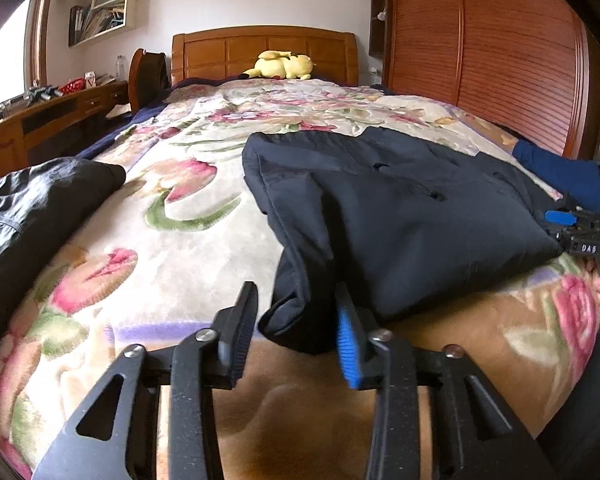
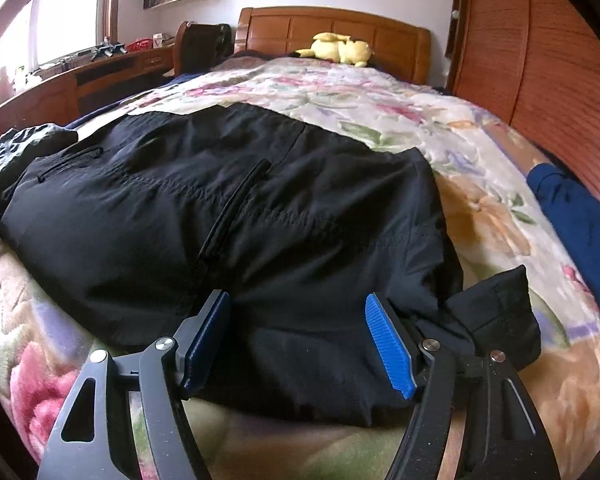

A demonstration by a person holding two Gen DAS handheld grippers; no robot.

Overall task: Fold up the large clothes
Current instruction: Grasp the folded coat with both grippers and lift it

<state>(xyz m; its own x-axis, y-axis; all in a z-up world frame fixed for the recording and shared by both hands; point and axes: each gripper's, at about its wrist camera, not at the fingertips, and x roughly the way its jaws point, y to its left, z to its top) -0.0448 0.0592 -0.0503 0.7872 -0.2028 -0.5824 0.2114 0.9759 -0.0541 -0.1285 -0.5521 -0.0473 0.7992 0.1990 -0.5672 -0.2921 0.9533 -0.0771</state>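
The left gripper point(image 1: 296, 322) sits low at the near edge of the bed, its jaws parted with a hanging corner of the dark trousers point(image 1: 400, 208) between them. The blue pad lies against the cloth on one side, while the black pad stands clear of it on the other, so this is no grip yet.

The right gripper point(image 2: 298, 340) hovers at the other near end of the trousers point(image 2: 228, 216), jaws wide apart and straddling the hem. Neither pad presses on the fabric. A loose flap sticks out just beside its right finger.

The trousers lie on the floral blanket point(image 1: 172, 240), near the foot of the bed. They look spread fairly flat with the legs seemingly doubled back, since the far edge ends well short of the headboard point(image 1: 264, 50). So one fold may be done, though I cannot tell for certain. At least one more fold seems left, plus tidying that flap.

Off to the left a crumpled black garment point(image 1: 32, 204) waits unfolded, and a blue cloth point(image 2: 576, 216) lies at the right edge. Far back, a yellow plush point(image 1: 280, 65) rests by the headboard.
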